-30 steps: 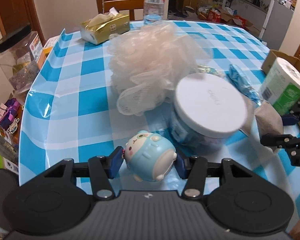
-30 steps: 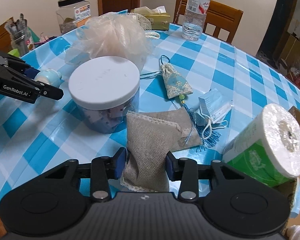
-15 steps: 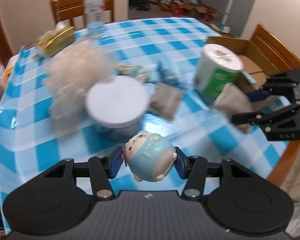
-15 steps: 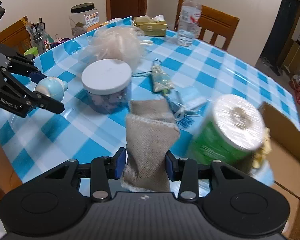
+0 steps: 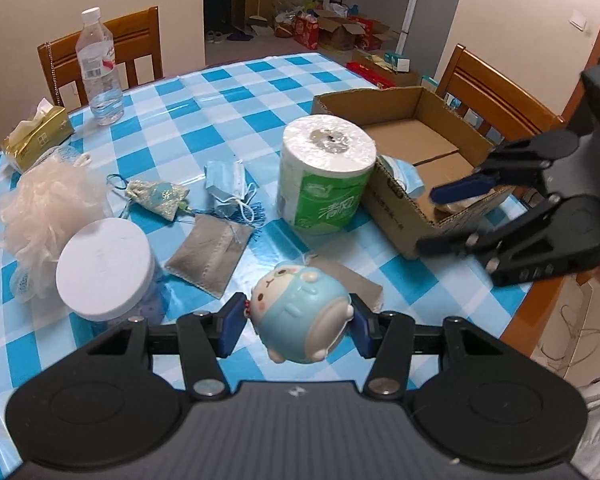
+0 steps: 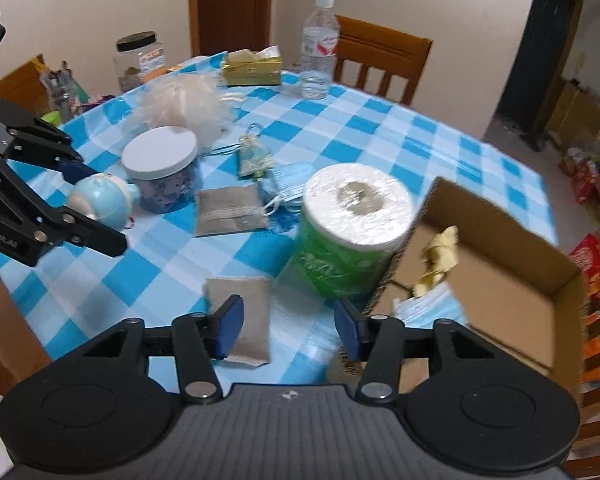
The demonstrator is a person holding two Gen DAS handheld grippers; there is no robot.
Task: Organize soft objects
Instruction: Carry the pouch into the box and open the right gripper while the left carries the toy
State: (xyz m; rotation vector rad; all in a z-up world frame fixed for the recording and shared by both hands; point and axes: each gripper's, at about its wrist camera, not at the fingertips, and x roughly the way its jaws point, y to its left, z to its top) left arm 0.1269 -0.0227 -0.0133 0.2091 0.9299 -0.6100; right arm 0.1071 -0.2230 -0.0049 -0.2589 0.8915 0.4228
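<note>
With the left gripper (image 5: 298, 330) pinching the blue squishy toy (image 5: 300, 316) above the table and the right gripper (image 6: 286, 330) spreading empty, its sachet seemingly dropped, the toy needed carrying fully over the cardboard box (image 5: 396, 208) before release.

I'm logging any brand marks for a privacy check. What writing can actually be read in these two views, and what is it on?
"Robot.AI", partly cut off at the frame edge: on the left gripper.
Two large Chinese characters, roughly "清风": on the green wrapper of the toilet paper roll.
Cardboard box: printed line on its side, too small to read.
Water bottle label: red mark, unreadable.
Black-lidded jar label: blurred.
Tissue pack: nothing legible.
</note>
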